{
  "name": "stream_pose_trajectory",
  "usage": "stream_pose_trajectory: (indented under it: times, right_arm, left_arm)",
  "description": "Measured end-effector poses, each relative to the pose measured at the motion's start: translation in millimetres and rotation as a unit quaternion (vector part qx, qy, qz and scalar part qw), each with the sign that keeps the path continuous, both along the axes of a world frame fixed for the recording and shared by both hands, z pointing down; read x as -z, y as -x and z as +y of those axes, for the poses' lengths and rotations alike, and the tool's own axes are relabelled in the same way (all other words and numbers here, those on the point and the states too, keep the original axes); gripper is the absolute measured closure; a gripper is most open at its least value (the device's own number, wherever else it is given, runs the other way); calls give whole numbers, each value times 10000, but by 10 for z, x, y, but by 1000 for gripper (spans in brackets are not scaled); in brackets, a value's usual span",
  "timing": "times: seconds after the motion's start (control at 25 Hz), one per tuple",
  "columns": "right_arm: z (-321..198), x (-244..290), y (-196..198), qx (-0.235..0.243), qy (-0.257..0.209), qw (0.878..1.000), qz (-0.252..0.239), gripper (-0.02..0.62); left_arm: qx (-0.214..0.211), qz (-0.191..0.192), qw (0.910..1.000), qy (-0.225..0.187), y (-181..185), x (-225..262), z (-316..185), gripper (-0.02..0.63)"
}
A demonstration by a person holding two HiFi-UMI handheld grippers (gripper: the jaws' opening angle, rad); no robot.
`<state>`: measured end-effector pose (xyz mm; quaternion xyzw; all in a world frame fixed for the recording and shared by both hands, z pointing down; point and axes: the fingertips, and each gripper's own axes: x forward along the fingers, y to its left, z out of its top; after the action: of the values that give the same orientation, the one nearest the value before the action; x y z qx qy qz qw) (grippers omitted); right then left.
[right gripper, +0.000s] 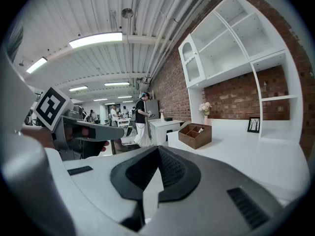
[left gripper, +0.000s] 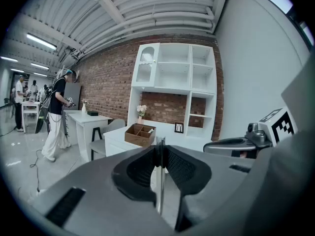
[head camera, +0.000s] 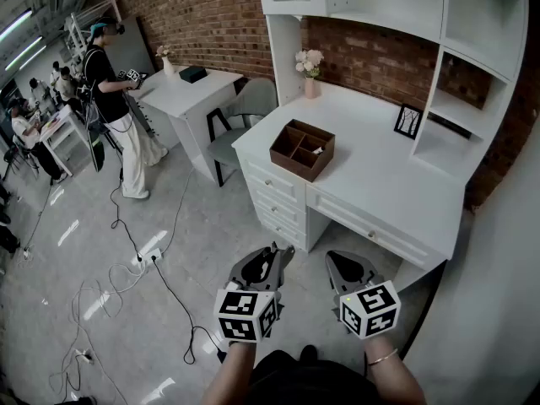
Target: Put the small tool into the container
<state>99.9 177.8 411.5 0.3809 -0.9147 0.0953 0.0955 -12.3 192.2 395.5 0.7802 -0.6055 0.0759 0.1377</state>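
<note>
Left hand-held gripper sits low at the bottom centre of the head view, and its own view shows the jaws pressed together with nothing between them. Right hand-held gripper is just beside it, same story: in the right gripper view the tips meet and hold nothing. Both are held out over the floor, well short of the table.

Up on that white table, middle of the frame, there's the container, a brown wooden box split into compartments, standing near the table's left end. The left gripper view has it dead ahead above the jaws; the right gripper view has it off to centre right. A small pale thing lies in one compartment, too small to name.

Behind the box, a vase of flowers against the brick wall; further right, a framed picture. Upper left, a person in a black top stands by another white table, with cables trailing across the floor.
</note>
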Motion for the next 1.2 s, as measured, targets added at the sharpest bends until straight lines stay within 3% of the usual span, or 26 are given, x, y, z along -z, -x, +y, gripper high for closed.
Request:
stream_pose_trajectory:
  times: [0.64, 1.2]
  right_arm:
    - [-149, -89, 58, 176, 187, 9996, -89, 591]
    - [-1101, -206, 232, -85, 365, 9993, -82, 591]
  left_arm:
    - [117, -35, 9999, -43, 99, 3, -180, 535]
    - [-24, 95, 9999, 29, 404, -102, -1258, 535]
